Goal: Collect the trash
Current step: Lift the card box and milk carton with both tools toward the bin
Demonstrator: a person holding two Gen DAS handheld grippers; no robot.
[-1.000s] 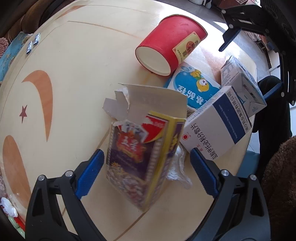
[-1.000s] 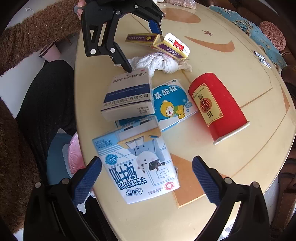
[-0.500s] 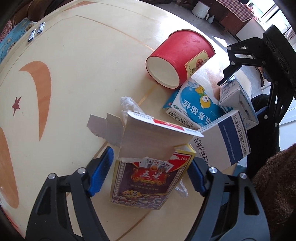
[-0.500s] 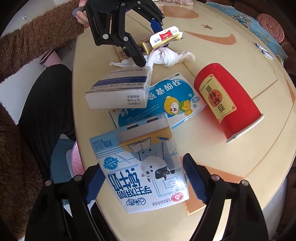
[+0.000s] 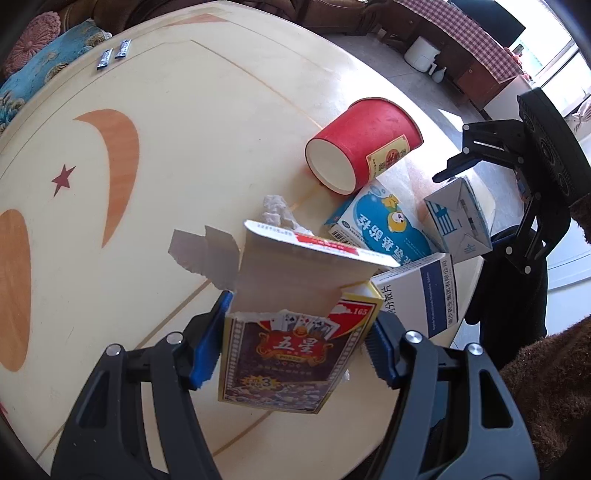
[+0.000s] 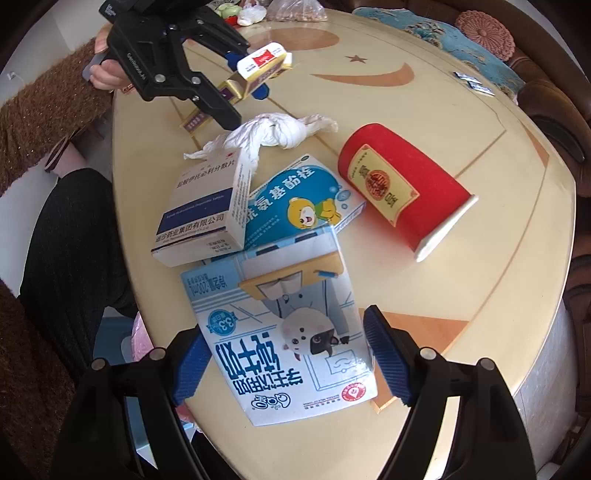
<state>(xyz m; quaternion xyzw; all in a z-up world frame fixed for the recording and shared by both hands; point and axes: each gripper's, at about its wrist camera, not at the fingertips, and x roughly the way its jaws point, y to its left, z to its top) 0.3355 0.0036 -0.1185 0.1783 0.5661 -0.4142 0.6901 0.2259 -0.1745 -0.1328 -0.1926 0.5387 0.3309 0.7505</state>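
Observation:
My left gripper (image 5: pixel 295 339) is shut on a torn playing-card box (image 5: pixel 291 350) and holds it above the round table (image 5: pixel 184 147); it also shows in the right wrist view (image 6: pixel 258 70). My right gripper (image 6: pixel 284 354) is shut on a light-blue milk carton (image 6: pixel 284 339), which also shows in the left wrist view (image 5: pixel 458 225). A red paper cup (image 6: pixel 399 192) lies on its side. A blue medicine box (image 6: pixel 295 203), a white-and-navy medicine box (image 6: pixel 203 206) and a crumpled white tissue (image 6: pixel 273 133) lie between the grippers.
Two small sachets (image 5: pixel 114 55) lie at the table's far edge. A sofa with a blue cushion (image 6: pixel 436 33) lines the far side. A plastic bag (image 6: pixel 299 11) sits at the table's back. My dark-clothed leg (image 6: pixel 74 251) is by the table's near edge.
Both grippers have closed from open onto their objects. The left has lifted the card box and tilted it upright. The right has closed on the milk carton.

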